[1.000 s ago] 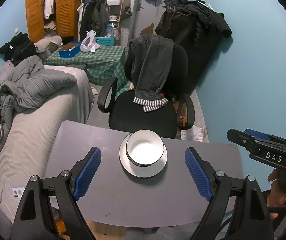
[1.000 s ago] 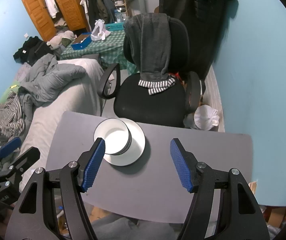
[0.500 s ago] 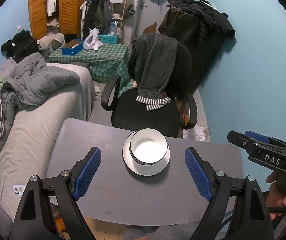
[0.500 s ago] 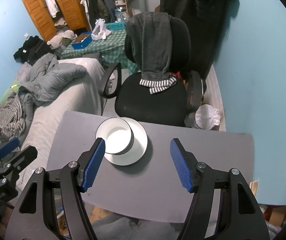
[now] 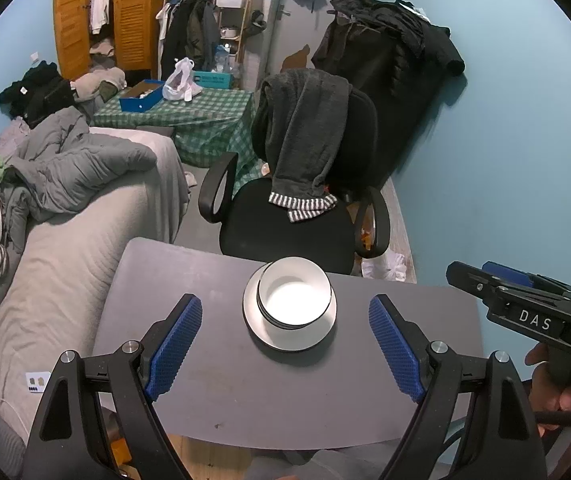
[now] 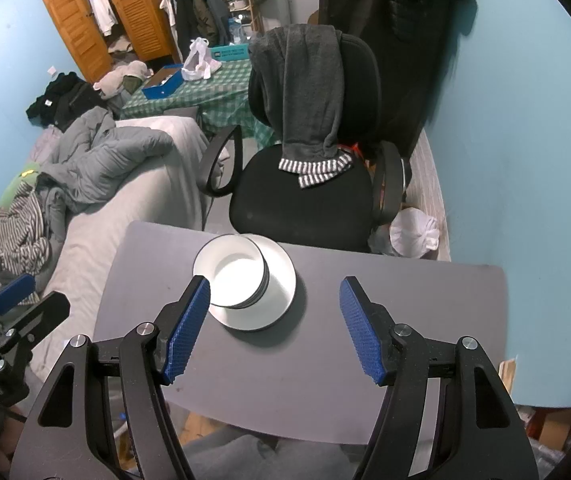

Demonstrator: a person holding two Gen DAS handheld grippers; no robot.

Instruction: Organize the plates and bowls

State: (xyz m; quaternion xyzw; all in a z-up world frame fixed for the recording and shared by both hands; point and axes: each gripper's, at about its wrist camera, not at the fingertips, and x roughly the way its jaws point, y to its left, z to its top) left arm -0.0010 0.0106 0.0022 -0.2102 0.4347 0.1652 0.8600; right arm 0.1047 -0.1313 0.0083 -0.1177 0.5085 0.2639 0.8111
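Note:
A white bowl with a dark rim [image 5: 294,294] sits stacked on a white plate [image 5: 289,338] on the grey table [image 5: 213,384]. Dark lines under its rim suggest more bowls nested beneath. The stack also shows in the right wrist view, the bowl [image 6: 230,270] on the plate [image 6: 279,280]. My left gripper [image 5: 285,344] is open and empty, held above the table just in front of the stack. My right gripper [image 6: 275,326] is open and empty, above the table in front and to the right of the stack.
A black office chair [image 5: 297,216] with dark clothes draped on it stands just beyond the table's far edge. A grey bed [image 5: 57,240] with bedding lies to the left. A blue wall [image 5: 505,160] runs along the right. A white bag [image 6: 413,232] lies on the floor.
Both views have shifted slightly; the stack now sits a little farther and higher in frame. Both grippers stay open and empty. The bowl and plate have not moved on the table.

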